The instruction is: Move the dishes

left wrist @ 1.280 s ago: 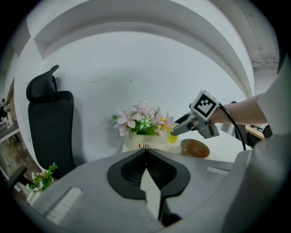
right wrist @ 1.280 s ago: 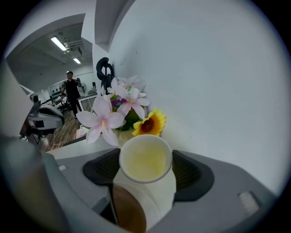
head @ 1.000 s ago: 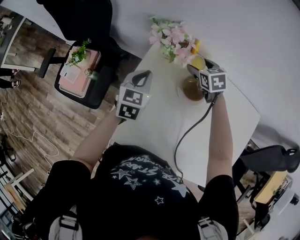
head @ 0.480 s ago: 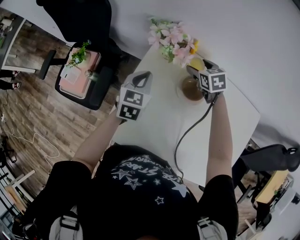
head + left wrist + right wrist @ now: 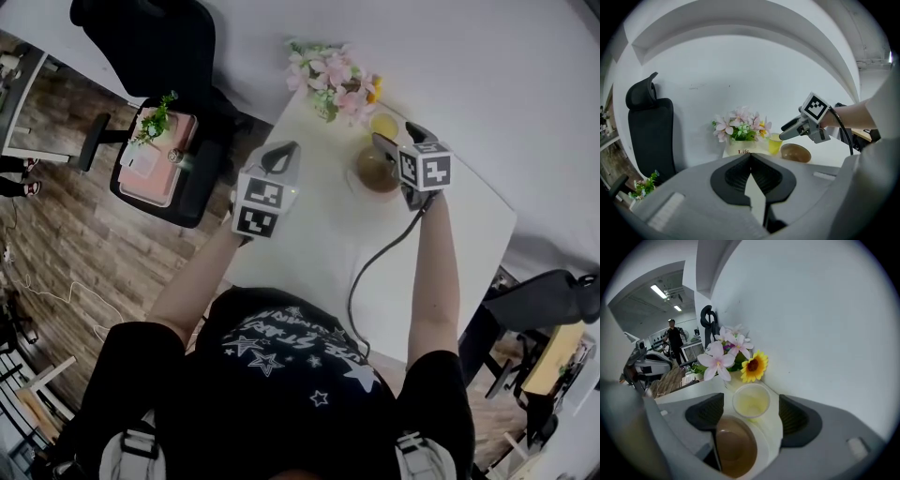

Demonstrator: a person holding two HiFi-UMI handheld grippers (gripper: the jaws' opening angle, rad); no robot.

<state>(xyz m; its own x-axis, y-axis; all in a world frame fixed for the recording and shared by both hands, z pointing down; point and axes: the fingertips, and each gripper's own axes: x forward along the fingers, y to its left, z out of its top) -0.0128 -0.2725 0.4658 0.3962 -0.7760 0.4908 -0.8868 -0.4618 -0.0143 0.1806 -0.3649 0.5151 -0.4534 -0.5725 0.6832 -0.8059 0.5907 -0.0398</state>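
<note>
A brown bowl sits on a white plate at the far side of the white table, next to a yellow cup. My right gripper hovers over them, open. In the right gripper view the brown bowl lies low between the wide-apart jaws of the right gripper, with the yellow cup just beyond. My left gripper is shut and empty near the table's left edge. The left gripper view shows the left gripper, the bowl, the cup and the right gripper.
A pot of pink flowers with a sunflower stands at the table's far corner beside the cup. A black office chair and a stool with a pink box are left of the table. A cable trails across the tabletop.
The head view has shifted a little, so the table sits slightly higher and further left. Both grippers hold nearly the same places; the right one stays over the bowl.
</note>
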